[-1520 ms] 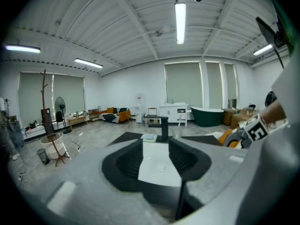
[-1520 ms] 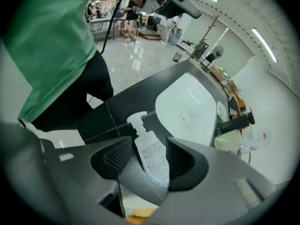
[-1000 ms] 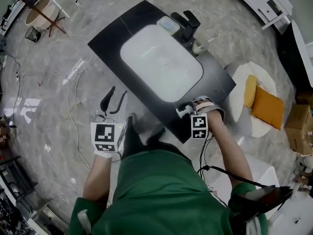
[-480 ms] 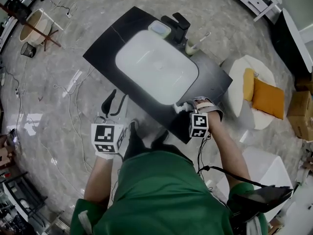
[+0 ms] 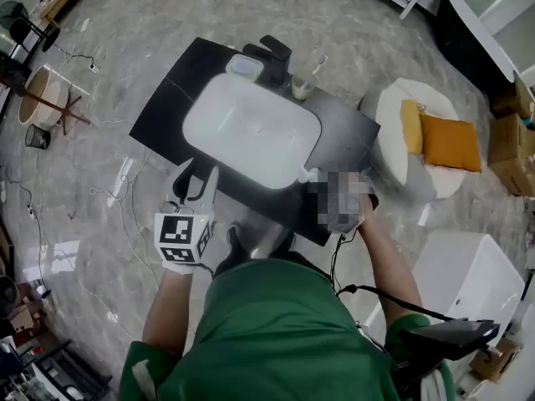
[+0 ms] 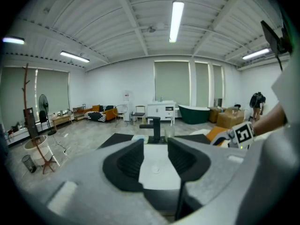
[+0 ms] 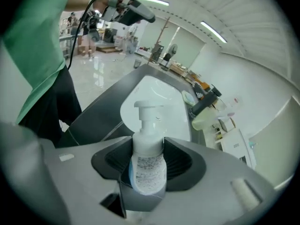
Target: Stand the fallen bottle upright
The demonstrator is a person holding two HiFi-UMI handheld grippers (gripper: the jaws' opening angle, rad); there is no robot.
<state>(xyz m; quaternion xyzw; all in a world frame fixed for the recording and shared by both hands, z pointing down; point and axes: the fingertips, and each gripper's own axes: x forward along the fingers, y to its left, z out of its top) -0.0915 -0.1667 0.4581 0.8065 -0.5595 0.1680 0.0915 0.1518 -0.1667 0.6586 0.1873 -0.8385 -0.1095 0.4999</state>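
A white pump bottle (image 7: 150, 170) with a printed label stands between the pads of my right gripper (image 7: 148, 149), pump head pointing away over the counter. The jaws are closing and both pads touch its sides. In the head view a mosaic patch covers that gripper at the counter's near right corner; only the bottle's white tip (image 5: 306, 174) shows beside it. My left gripper (image 5: 194, 192) hovers at the counter's near left edge, open and holding nothing. From the left gripper view, its jaws (image 6: 154, 159) frame the white basin (image 6: 154, 168).
The black countertop (image 5: 167, 107) carries a white sink basin (image 5: 201, 107), a black faucet (image 5: 276, 55), a cup with a toothbrush (image 5: 303, 86) and a small lidded dish (image 5: 245, 67). A white round seat with orange cushions (image 5: 447, 140) stands to the right. Cables lie on the floor at left.
My right gripper has risen and rolled with the bottle at the counter's near corner. My left gripper has moved forward, up to the counter's near edge.
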